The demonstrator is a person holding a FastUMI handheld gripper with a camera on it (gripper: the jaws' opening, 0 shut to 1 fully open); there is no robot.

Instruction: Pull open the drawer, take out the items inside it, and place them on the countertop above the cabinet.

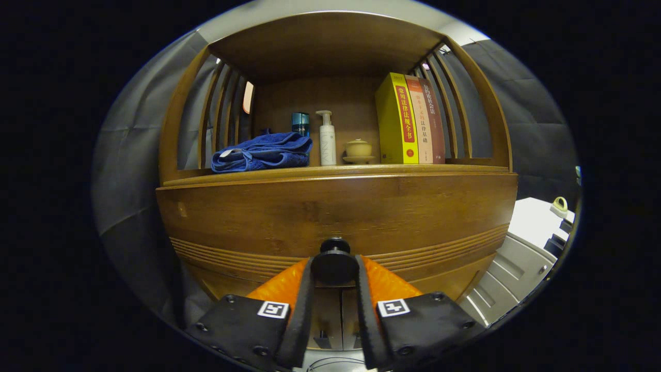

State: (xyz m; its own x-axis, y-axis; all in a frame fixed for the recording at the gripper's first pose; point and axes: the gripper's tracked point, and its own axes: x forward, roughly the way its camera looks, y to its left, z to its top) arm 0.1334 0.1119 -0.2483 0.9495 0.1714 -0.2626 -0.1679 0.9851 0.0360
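A wooden cabinet fills the view, with its drawer front (335, 214) right ahead of me. A round black knob (334, 262) sticks out from the drawer's lower middle. My gripper (334, 268) is shut on that knob, one finger pressing each side. The drawer looks closed, and its inside is hidden. Above the drawer runs the wooden countertop (454, 168), forming the floor of an open shelf.
On the countertop lie a folded blue towel (263, 152), a dark teal jar (300, 124), a white pump bottle (327, 138), a small lidded cup on a saucer (358, 150) and three upright books (410, 120). A white unit (532, 243) stands to the right.
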